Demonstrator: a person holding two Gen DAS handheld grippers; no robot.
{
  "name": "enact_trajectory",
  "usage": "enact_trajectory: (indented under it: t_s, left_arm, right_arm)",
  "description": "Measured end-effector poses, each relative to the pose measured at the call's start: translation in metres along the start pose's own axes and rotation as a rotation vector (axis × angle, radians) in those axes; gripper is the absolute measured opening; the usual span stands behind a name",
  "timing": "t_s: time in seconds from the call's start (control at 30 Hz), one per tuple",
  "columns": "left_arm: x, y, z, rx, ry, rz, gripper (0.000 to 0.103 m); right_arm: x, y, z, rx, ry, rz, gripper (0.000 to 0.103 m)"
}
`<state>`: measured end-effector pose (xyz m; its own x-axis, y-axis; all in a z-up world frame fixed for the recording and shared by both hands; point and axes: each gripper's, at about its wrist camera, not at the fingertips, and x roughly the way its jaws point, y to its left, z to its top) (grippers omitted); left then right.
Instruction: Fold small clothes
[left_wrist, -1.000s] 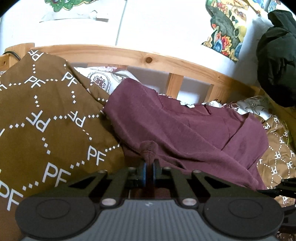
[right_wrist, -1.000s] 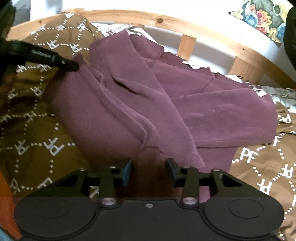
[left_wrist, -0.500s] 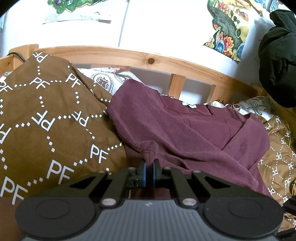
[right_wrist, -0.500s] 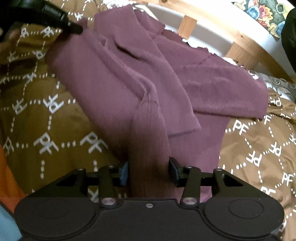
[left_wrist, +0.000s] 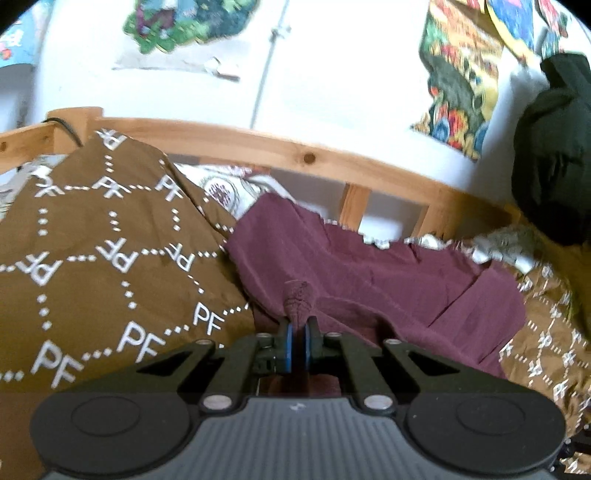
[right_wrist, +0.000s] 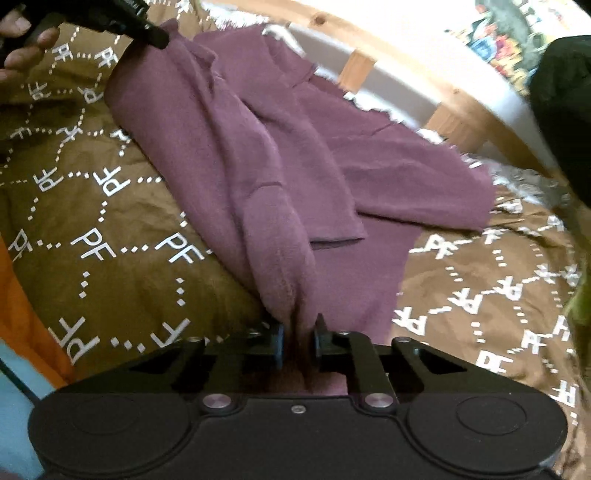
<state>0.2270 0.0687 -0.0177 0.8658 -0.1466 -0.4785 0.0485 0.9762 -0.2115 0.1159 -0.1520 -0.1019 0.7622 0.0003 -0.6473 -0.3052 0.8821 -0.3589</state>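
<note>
I am pinching one bunched edge of the maroon garment (right_wrist: 258, 147) tight in my left gripper (left_wrist: 298, 341), while my right gripper (right_wrist: 298, 341) is closing on another fold. It is lying rumpled on the brown bedcover (right_wrist: 110, 221), reading "PF"; folding is barely starting.

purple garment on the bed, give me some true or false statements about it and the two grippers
1. The left gripper is shut on a bunched bit of the purple garment. True.
2. The garment lies on a plain white sheet. False: it lies on a brown cover printed with PF.
3. The right gripper has nothing between its fingers. False: garment fabric sits between them as they close.
4. A wooden bed rail runs behind the garment. True.
</note>
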Motion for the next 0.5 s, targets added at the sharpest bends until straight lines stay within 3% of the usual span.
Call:
enact_trajectory:
  t_s: [0.23, 0.5]
  left_arm:
    - [-0.067, -0.003, -0.003, -0.03, -0.099, -0.007, 0.005]
    - [-0.14, -0.008, -0.014, -0.091, -0.201, -0.004, 0.005]
  right_arm:
    - [-0.055, -0.005, -0.013, -0.02, -0.18, -0.087, 0.011]
    - [-0.117, -0.03, -0.012, -0.004, -0.328, -0.084, 0.01]
